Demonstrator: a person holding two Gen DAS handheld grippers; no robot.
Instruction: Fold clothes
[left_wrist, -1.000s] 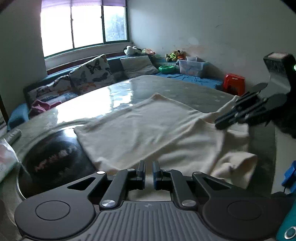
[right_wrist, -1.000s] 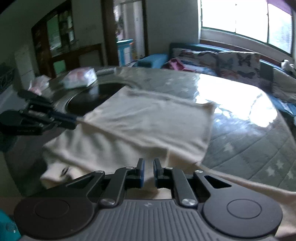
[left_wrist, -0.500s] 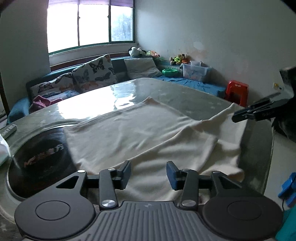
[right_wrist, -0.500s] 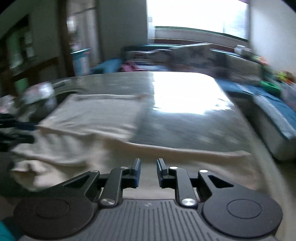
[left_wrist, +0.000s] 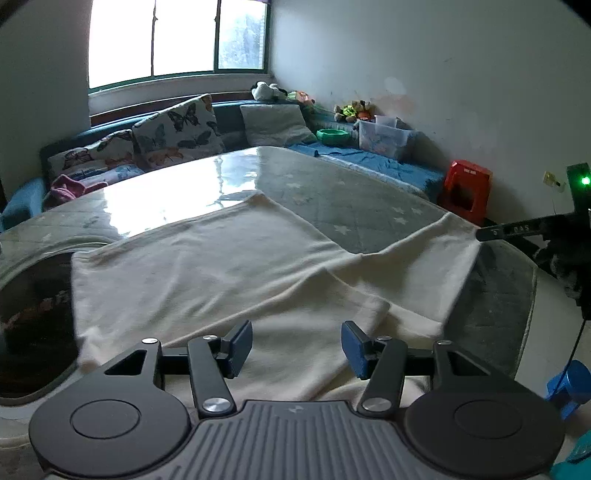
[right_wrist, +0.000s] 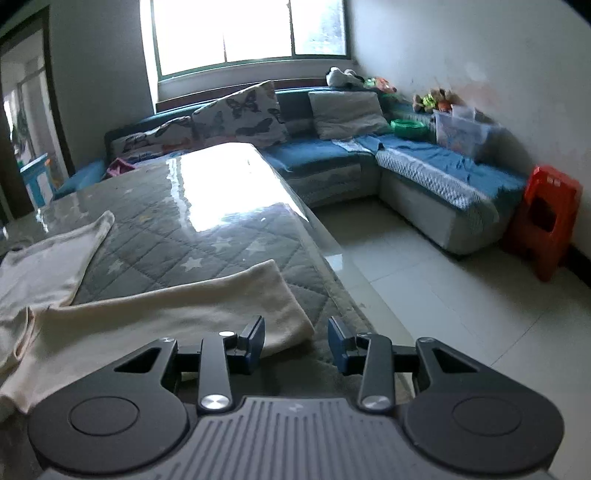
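Note:
A cream long-sleeved top (left_wrist: 221, 273) lies spread on the grey star-quilted table (left_wrist: 332, 199). One sleeve stretches out to the right, and a fold ridge crosses the body. My left gripper (left_wrist: 297, 347) is open just above the top's near edge, holding nothing. In the right wrist view the sleeve (right_wrist: 177, 314) lies flat, with its cuff end beside the left finger. My right gripper (right_wrist: 295, 341) is open over the table's edge (right_wrist: 332, 258). Seen from the left wrist, the right gripper (left_wrist: 495, 232) sits at the sleeve's tip.
A dark round inset (left_wrist: 33, 314) is in the table at the left. Behind it runs a blue corner sofa (right_wrist: 424, 173) with butterfly cushions (left_wrist: 177, 133). A red stool (right_wrist: 546, 221) stands on the tiled floor (right_wrist: 424, 302) to the table's right.
Both grippers were shut on the cream top and have opened, letting it go. The right gripper swung to the right, drawing the sleeve out flat; the left one eased back.

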